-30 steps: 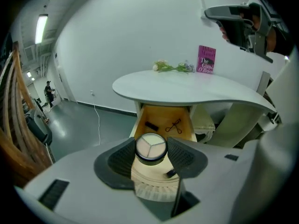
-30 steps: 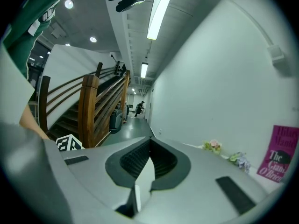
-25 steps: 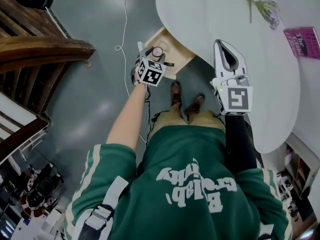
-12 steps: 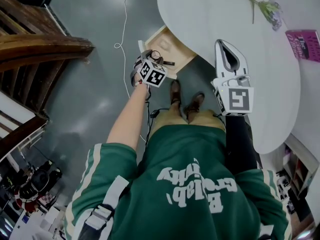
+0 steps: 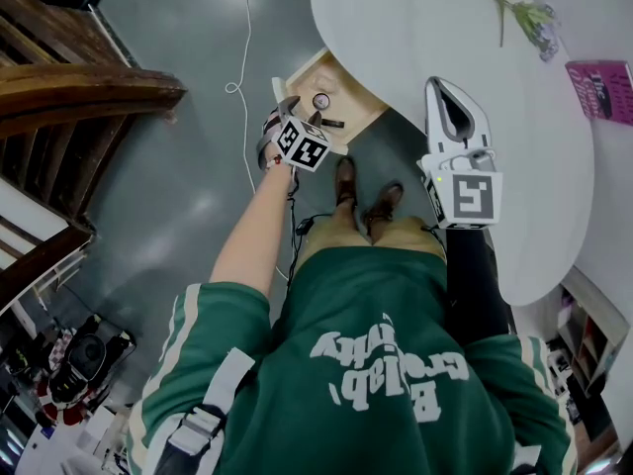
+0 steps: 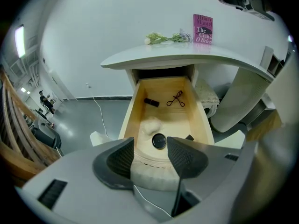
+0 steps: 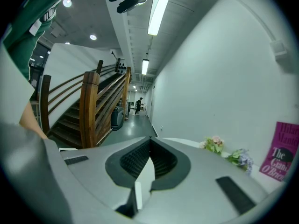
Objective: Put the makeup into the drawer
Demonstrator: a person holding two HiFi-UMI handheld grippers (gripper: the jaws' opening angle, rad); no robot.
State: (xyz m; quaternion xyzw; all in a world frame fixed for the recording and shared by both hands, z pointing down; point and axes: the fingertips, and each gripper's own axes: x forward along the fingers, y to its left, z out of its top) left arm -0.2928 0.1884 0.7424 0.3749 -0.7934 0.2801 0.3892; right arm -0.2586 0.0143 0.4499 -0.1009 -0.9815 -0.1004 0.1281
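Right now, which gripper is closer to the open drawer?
Left. The left gripper hovers over the drawer, at its front end; the right gripper is above the white table.

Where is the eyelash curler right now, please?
In the left gripper view, the curler lies at the far right of the open drawer, right of a small black tube and beyond the round compact.

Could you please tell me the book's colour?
The book is magenta, clearest in the left gripper view.
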